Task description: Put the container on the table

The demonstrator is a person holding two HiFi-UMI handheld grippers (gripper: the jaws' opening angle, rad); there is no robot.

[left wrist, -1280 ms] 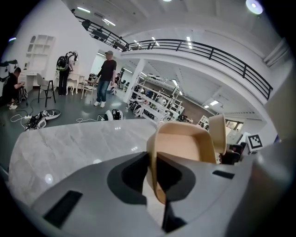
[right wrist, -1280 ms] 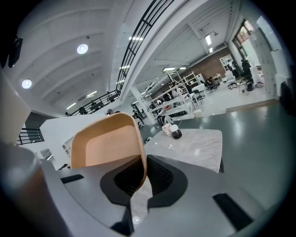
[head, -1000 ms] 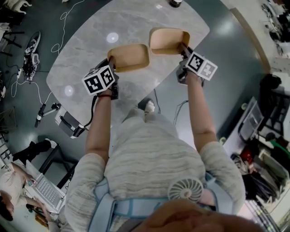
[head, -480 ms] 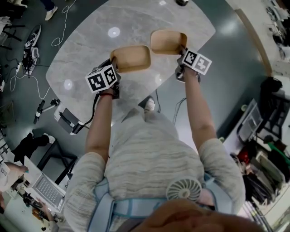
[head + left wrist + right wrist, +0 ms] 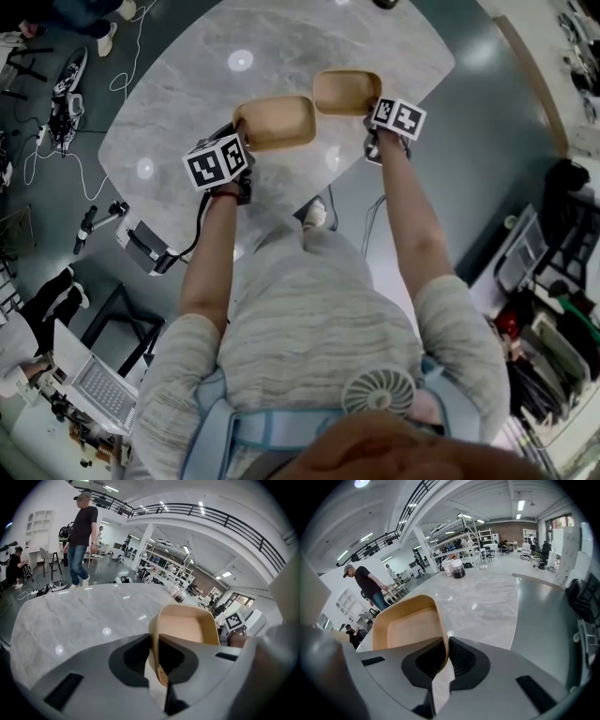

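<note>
Two tan containers, one per gripper, and both look held above the desk, though I can't confirm the gap.

The left gripper [image 5: 157,657] is clenched on the near rim of the left container [image 5: 186,631]. The thin wall is pinched between its jaws, with the open side up and roughly level. From the head view it hangs over the middle of the grey marble desk [image 5: 178,103].

The right container [image 5: 347,91] is at 2 o'clock from the left one, their corners near but apart. The right gripper [image 5: 442,660] grasps it the same way, jaws closed on the near rim wall. The desk edge lies toward 4 o'clock from it, not far off.

How I'd do the set-down:
- **Descent:** I'd bring each one straight down with the base parallel to the desk, no wrist roll. A one-sided rim hold lets the far end droop.
- **Squeeze:** The walls look thin and likely flex, so I'd add no extra squeeze.
- **Left container:** Plenty of desk below it, so it can drop where it is.
- **Right container:** I'd nudge it toward 10 o'clock first for margin from the edge, while watching the gap to the left container.
- **Release:** I'd open the jaws only once the base sits flat, then back out toward 6 o'clock along the jaw line so the rim isn't dragged.
</note>
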